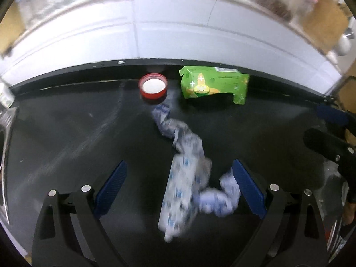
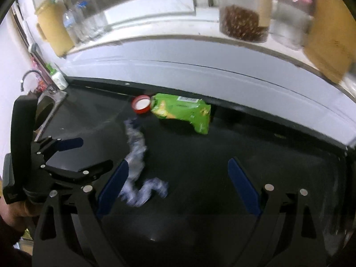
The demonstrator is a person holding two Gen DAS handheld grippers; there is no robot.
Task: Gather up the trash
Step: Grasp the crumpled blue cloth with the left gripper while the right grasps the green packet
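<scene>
Both hand-held grippers point steeply downward with their blue-padded jaws spread wide. The left hand-held gripper [image 1: 179, 183] grips nothing, its pads apart, and the right hand-held gripper [image 2: 178, 183] likewise closes on nothing. A hand [image 2: 12, 209] grasps the left tool's black handle at the frame's edge.
</scene>
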